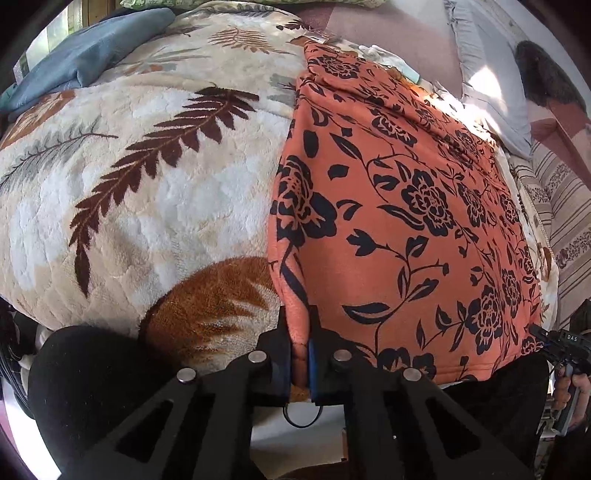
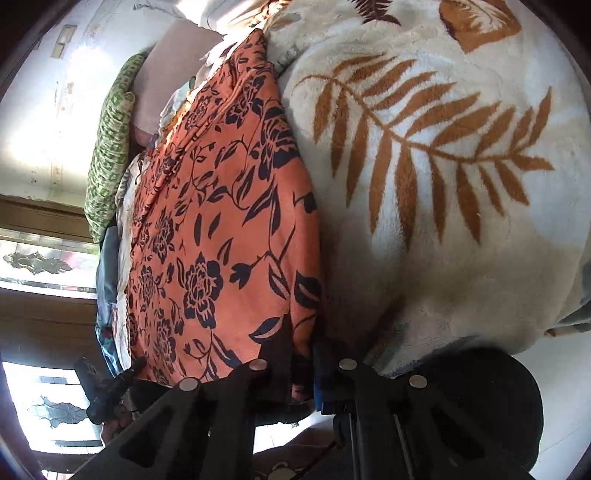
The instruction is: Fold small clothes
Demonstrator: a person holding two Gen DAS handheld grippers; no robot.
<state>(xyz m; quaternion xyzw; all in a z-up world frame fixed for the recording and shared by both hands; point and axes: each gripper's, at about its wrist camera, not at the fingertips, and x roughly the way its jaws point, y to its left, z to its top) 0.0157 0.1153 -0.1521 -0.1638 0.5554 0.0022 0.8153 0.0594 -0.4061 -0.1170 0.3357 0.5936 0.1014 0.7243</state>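
Note:
An orange garment with a black flower print (image 1: 399, 206) lies spread flat on a cream fleece blanket with fern leaves (image 1: 147, 192). My left gripper (image 1: 299, 321) is shut on the garment's near left corner, and the orange hem is pinched between the blue pads. The right wrist view shows the same garment (image 2: 221, 229) on the blanket (image 2: 443, 221). There my right gripper (image 2: 303, 343) is shut on the other near corner. The right gripper also shows at the garment's near right corner (image 1: 543, 334), held by a hand (image 1: 569, 391).
A folded blue cloth (image 1: 85, 48) lies at the blanket's far left. A pink sheet (image 1: 388, 33), a pale pillow (image 1: 491, 81) and a dark fuzzy object (image 1: 543, 74) sit beyond the garment. A green patterned pillow (image 2: 110, 147) leans by the wall. Striped fabric (image 1: 569, 206) hangs at the right.

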